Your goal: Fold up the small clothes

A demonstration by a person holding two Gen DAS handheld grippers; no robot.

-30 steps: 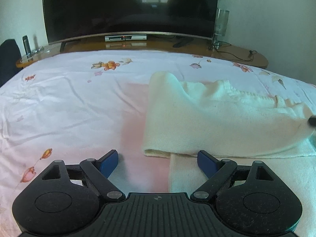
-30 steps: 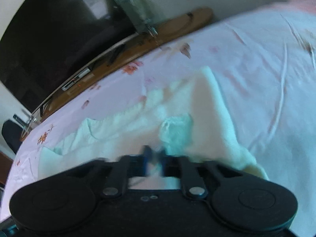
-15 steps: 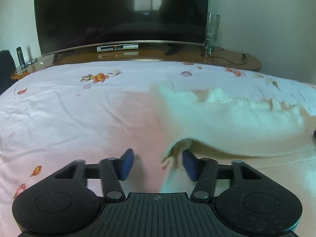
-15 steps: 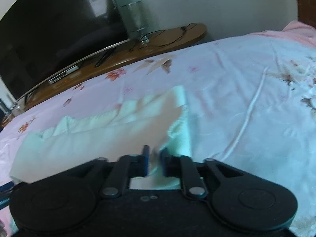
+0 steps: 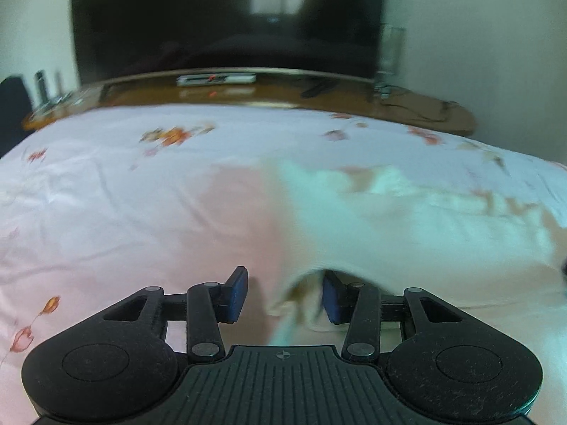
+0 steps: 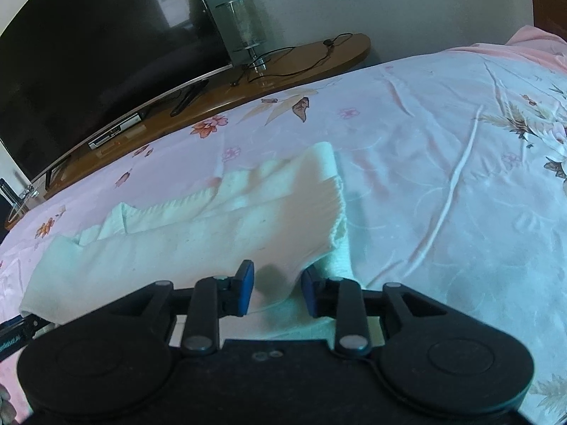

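A small cream knitted garment (image 6: 198,233) lies folded across the floral bed sheet (image 6: 443,163). In the right wrist view my right gripper (image 6: 278,290) is open, its blue pads either side of the garment's near right edge. In the left wrist view, which is blurred, the same garment (image 5: 407,226) lies right of centre. My left gripper (image 5: 283,297) is open, with the garment's near left corner lying between its pads. Nothing is gripped.
A large dark TV (image 5: 226,21) stands on a curved wooden stand (image 6: 283,67) beyond the bed's far edge. A glass lamp (image 6: 244,24) and cables sit on the stand's right end. A pink cover (image 6: 531,39) lies at the far right.
My right gripper was shut on the garment's edge and has opened, letting it go. My left gripper narrowed, then widened, near the left corner. The folded layer now lies flatter.
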